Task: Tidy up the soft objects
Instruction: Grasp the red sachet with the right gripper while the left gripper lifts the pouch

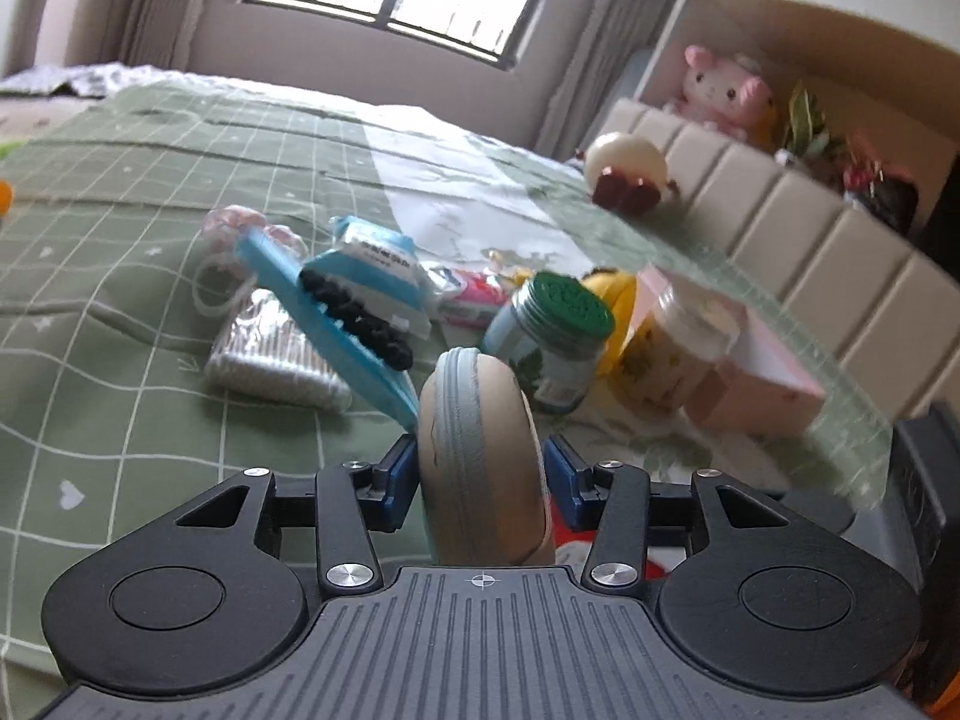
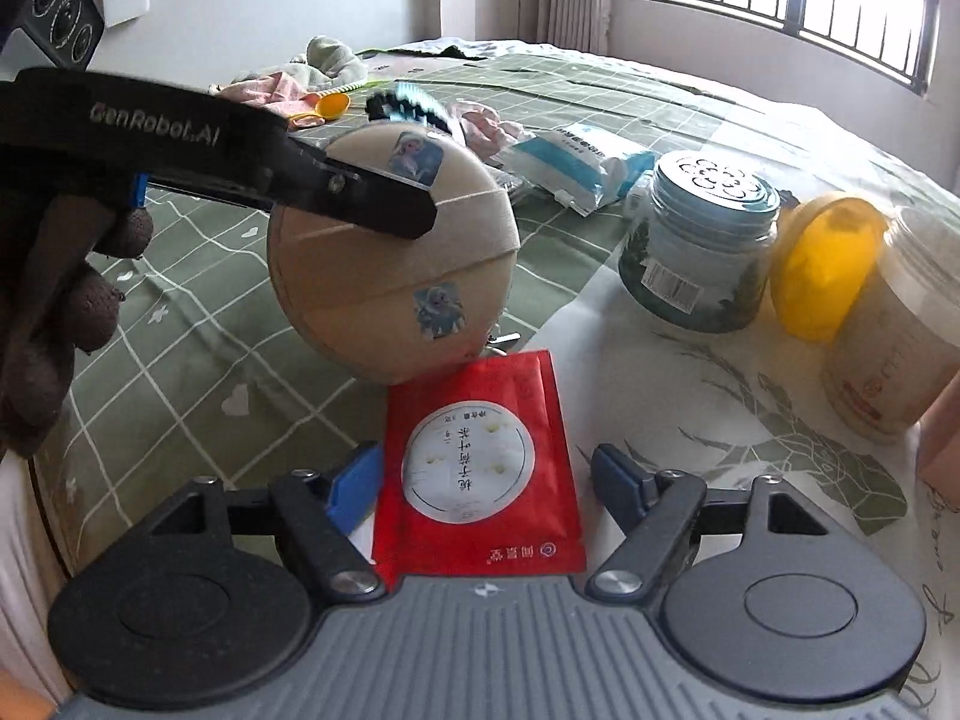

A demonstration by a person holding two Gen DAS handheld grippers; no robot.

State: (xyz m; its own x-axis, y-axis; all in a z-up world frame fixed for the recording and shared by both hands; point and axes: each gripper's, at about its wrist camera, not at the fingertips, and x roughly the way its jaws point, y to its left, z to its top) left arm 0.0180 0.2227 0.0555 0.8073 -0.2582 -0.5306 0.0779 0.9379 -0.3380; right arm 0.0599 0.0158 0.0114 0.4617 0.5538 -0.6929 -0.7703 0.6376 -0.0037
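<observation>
My left gripper is shut on a round beige zip pouch, held edge-on above the bed. In the right wrist view the pouch shows its flat face with two blue stickers, and the left gripper's black fingers clamp its top. My right gripper is open, low over the bed, with a red sachet lying flat between its blue pads; contact with the pads is not clear.
On the green checked bedspread lie a blue brush, a cotton-swab pack, a white-blue packet, a green-lidded jar, a yellow lid, a clear tub and a pink box. The padded headboard stands right.
</observation>
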